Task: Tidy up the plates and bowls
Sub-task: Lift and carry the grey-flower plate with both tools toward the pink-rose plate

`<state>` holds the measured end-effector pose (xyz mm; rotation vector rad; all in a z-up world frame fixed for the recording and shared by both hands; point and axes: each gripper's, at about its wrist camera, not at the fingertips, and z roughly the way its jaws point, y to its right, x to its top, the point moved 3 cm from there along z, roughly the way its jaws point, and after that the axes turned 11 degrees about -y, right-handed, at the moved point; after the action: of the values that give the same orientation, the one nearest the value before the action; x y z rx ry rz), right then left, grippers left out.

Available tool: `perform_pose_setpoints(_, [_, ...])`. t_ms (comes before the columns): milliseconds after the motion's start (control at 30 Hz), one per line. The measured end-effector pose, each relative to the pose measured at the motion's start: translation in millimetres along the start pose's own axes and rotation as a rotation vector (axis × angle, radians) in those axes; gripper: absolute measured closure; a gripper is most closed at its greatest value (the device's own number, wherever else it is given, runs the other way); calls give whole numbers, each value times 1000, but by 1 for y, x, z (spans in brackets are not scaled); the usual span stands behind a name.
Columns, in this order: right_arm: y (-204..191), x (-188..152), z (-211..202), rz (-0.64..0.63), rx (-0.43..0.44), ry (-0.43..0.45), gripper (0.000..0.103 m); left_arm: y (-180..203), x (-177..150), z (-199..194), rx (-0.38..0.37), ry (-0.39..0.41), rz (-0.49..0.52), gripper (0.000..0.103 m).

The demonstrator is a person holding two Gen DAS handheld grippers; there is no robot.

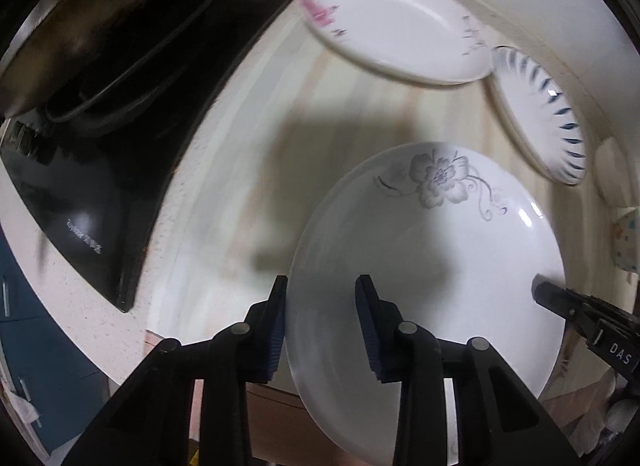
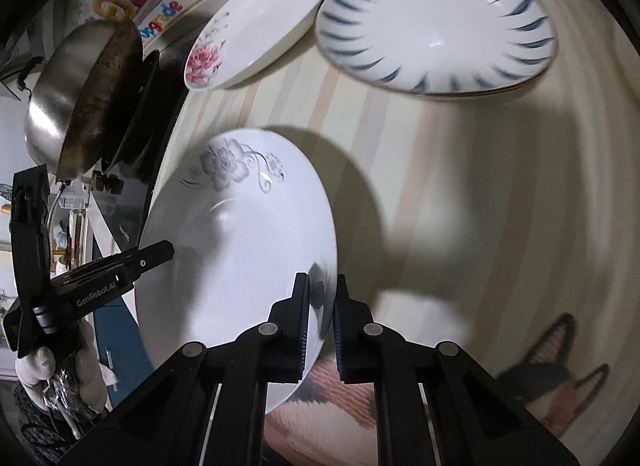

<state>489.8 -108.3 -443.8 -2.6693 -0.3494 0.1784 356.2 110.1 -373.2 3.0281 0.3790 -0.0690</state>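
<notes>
Grey-flower plate (image 2: 240,262) is held tilted above the striped counter (image 2: 460,193), out over its near edge.

Right gripper (image 2: 322,322): jaws narrowed onto the plate's right-hand rim, one finger on each face; appears clamped on it.

Left gripper (image 1: 322,326): jaws apart, straddling the opposite rim. The left pad sits at the rim's outer edge, the right pad over the plate's well, with a gap visible. Not closed on the plate.

So the right hand carries the load.

Blue-striped plate (image 2: 436,21) and pink-flower plate (image 2: 256,25) lie flat on the counter ahead, just beside each other, well apart from the held plate. A wok (image 2: 76,101) sits on the stove to the left.

Judgement: the next move is forward from the jaws, towards a resting plate, levelling the held one.
</notes>
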Motion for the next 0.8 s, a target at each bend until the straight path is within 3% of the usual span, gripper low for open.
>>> perform_pose_setpoints(233, [35, -26, -45, 40, -12, 59, 91, 46, -15, -21, -37, 17, 98, 72])
perform_pose_setpoints(467, [81, -58, -80, 131, -23, 120, 91, 101, -11, -13, -59, 0, 198, 72])
perform_pose_setpoints(800, [131, -82, -87, 247, -36, 168, 91, 150, 7, 11, -40, -21, 298, 72])
